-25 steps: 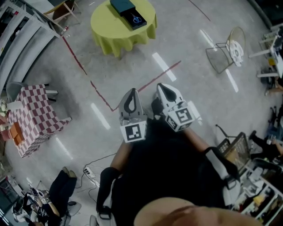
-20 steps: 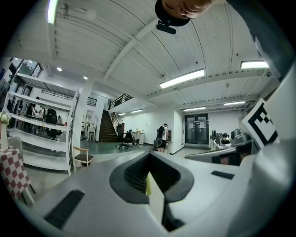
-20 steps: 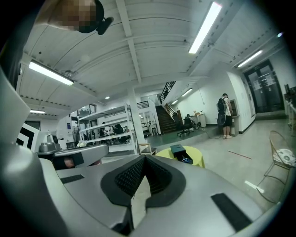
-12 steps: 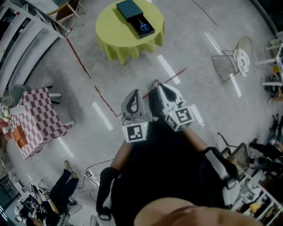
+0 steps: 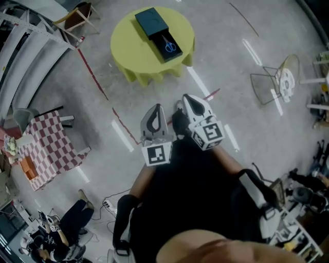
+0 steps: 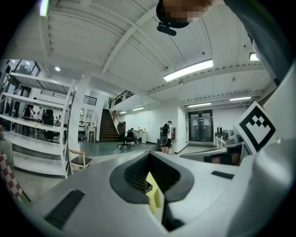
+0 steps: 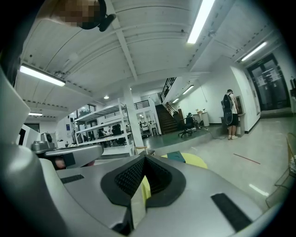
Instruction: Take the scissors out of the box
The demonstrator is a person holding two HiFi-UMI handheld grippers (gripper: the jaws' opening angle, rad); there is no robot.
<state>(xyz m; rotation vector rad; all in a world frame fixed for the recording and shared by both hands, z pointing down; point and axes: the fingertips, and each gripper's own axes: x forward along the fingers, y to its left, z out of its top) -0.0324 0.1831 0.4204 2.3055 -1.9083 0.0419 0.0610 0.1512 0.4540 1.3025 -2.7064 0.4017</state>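
Note:
In the head view a round yellow-green table (image 5: 139, 56) stands ahead on the floor. On it lies an open dark box (image 5: 160, 53) holding blue-handled scissors (image 5: 170, 47), with its lid (image 5: 150, 23) just behind. My left gripper (image 5: 157, 109) and right gripper (image 5: 186, 99) are held side by side at waist height, well short of the table, both shut and empty. The left gripper view has the left gripper (image 6: 149, 159) with its jaws together. In the right gripper view, the right gripper (image 7: 144, 163) points at the table (image 7: 196, 161) and the lid (image 7: 176, 156).
A table with a red-checked cloth (image 5: 46, 146) stands at the left and a wire chair (image 5: 277, 79) at the right. A wooden chair (image 5: 77, 15) and shelving are at the far left. Red tape (image 5: 97, 82) runs across the floor. A person (image 5: 69, 223) sits by cables (image 5: 108, 205).
The yellow table with the box has come nearer and lower in the head view as both grippers travel forward across the floor. Both stay shut and empty.

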